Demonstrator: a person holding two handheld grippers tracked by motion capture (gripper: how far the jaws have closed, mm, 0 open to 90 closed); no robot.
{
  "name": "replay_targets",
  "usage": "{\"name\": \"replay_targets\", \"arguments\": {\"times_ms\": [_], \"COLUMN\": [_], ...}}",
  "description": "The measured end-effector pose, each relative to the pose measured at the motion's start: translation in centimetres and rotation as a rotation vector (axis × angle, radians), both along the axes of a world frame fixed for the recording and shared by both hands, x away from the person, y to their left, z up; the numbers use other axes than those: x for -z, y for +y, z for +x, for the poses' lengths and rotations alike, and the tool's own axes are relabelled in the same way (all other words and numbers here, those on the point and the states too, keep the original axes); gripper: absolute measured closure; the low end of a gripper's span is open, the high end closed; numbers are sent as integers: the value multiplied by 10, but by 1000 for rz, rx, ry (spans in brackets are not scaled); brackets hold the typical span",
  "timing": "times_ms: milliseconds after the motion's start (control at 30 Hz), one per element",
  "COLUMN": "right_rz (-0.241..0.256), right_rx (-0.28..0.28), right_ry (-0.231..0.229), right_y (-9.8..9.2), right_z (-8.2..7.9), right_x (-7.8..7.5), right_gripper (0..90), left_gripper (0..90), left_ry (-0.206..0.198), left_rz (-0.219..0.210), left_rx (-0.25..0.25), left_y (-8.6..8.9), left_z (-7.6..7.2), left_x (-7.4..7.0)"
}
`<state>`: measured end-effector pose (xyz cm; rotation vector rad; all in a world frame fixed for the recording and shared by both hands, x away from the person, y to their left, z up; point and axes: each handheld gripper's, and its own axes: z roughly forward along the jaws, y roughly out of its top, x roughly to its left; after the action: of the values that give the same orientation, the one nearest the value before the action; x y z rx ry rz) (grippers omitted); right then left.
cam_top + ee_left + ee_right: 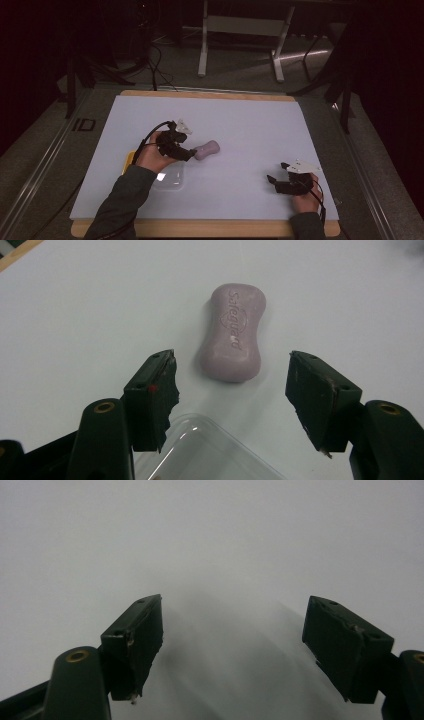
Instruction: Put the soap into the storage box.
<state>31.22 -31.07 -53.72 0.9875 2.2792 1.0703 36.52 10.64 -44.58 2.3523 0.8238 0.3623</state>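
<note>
Closest to the counter's near edge, the right gripper (278,180) hovers with fingers spread, holding nothing. Left of centre, the left gripper (190,152) has its fingers wide apart just short of the pink soap bar (207,149), above a clear plastic tray (170,180).

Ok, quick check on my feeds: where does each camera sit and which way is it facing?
High view: above the person's side, looking forward and down on the white table; both forearms, left claw, right claw.
Left gripper view: rides the left claw, looking past its open jaws at the pink soap and clear dish.
Right gripper view: rides the right claw, facing bare table.
High and left views share the soap.
</note>
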Motion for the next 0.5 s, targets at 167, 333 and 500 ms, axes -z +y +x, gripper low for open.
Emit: {"name": "replay_targets", "arguments": {"times_ms": [167, 333, 500], "right_rz": [1, 2, 3], "right_rx": [0, 1, 0], "right_ry": [0, 0, 0], "right_y": [0, 0, 0], "right_z": [0, 0, 0], "right_x": [0, 0, 0], "right_gripper": [240, 240, 240], "left_gripper": [373, 373, 372], "left_ry": [5, 14, 20], "left_rz": [7, 20, 21], "left_rx": [11, 24, 29], "left_y": [-5, -9, -13], "left_z": [2, 5, 6], "left_x": [1, 4, 7]}}
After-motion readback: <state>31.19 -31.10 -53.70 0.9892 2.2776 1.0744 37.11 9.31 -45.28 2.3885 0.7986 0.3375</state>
